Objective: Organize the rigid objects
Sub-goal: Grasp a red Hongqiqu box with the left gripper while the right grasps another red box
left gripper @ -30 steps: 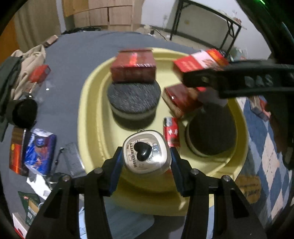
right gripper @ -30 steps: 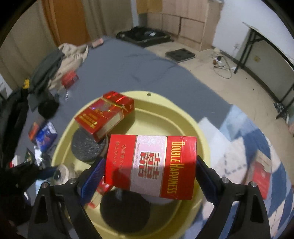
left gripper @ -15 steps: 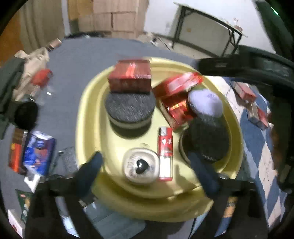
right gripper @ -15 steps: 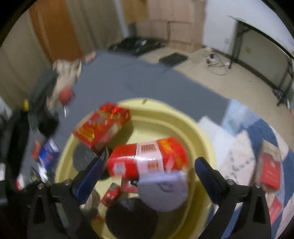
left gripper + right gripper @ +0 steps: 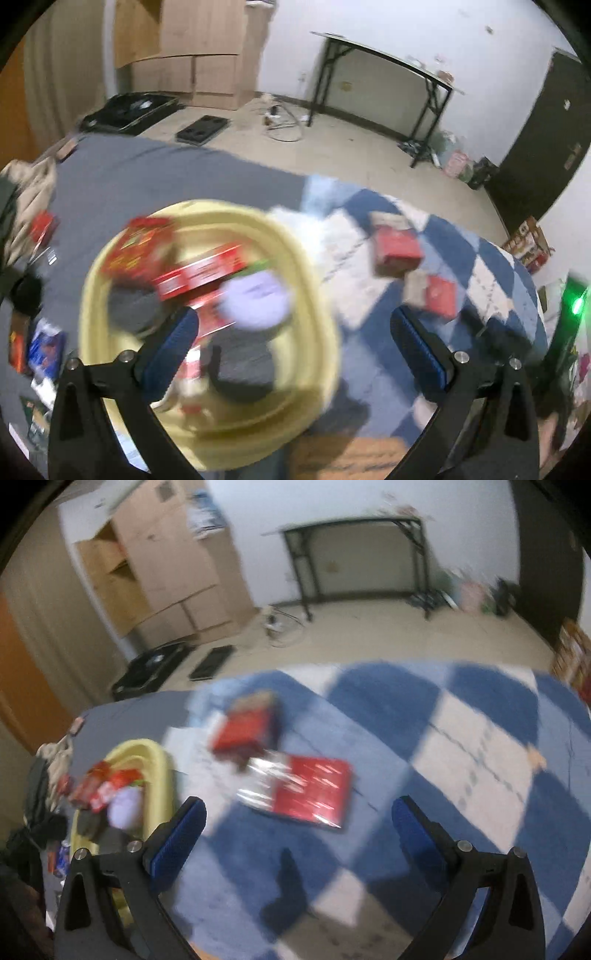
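Observation:
A yellow basin (image 5: 317, 306) holds red cigarette cartons (image 5: 199, 269), dark round tins (image 5: 243, 362) and a pale purple lid (image 5: 255, 302). It also shows at the left in the right wrist view (image 5: 159, 768). My left gripper (image 5: 295, 343) is open and empty above the basin's right rim. My right gripper (image 5: 299, 830) is open and empty above the blue and white rug, near a flat red carton (image 5: 310, 790) and a red box (image 5: 247, 731). The same two show blurred in the left wrist view as a red box (image 5: 395, 247) and a carton (image 5: 436, 295).
Clothes (image 5: 26, 195) and small packets (image 5: 44, 350) lie on the grey cloth left of the basin. A black folding table (image 5: 388, 77) and wooden cabinets (image 5: 184, 55) stand at the far wall. A dark door (image 5: 543, 129) is at the right.
My left gripper let go of the small round tin and my right let go of the Double Happiness carton, both into the basin. Both grippers opened, lifted and swung right toward the rug.

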Action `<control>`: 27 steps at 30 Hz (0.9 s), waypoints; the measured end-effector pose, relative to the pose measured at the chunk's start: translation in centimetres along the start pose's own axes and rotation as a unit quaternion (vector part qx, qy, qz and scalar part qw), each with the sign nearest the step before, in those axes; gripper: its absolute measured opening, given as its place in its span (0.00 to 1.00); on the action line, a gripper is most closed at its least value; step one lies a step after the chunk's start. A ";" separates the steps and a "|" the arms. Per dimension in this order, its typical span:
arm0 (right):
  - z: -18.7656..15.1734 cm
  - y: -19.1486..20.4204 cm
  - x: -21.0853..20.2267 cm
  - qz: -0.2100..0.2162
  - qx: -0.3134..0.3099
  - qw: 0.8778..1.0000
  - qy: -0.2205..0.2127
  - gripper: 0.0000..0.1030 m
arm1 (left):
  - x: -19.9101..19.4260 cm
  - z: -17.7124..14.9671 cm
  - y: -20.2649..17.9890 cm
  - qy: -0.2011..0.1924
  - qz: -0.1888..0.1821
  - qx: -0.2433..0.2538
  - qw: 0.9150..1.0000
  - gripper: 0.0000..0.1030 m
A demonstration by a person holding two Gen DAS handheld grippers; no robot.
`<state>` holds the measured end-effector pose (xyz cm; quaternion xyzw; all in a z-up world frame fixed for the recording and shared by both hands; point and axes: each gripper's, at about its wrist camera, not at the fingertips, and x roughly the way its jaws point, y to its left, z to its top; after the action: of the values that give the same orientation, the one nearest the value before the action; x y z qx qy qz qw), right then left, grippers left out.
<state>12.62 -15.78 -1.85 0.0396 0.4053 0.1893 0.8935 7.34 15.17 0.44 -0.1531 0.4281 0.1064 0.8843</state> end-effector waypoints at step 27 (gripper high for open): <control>-1.6 2.6 9.8 -0.038 -0.036 0.998 -0.035 0.90 | 17.7 6.6 -10.9 0.182 -0.041 0.109 0.976 0.55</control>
<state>16.50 -9.91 -9.27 -0.0019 0.3678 0.1684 0.9145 26.37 8.43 -7.68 -0.0896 0.5845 -0.0067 0.8064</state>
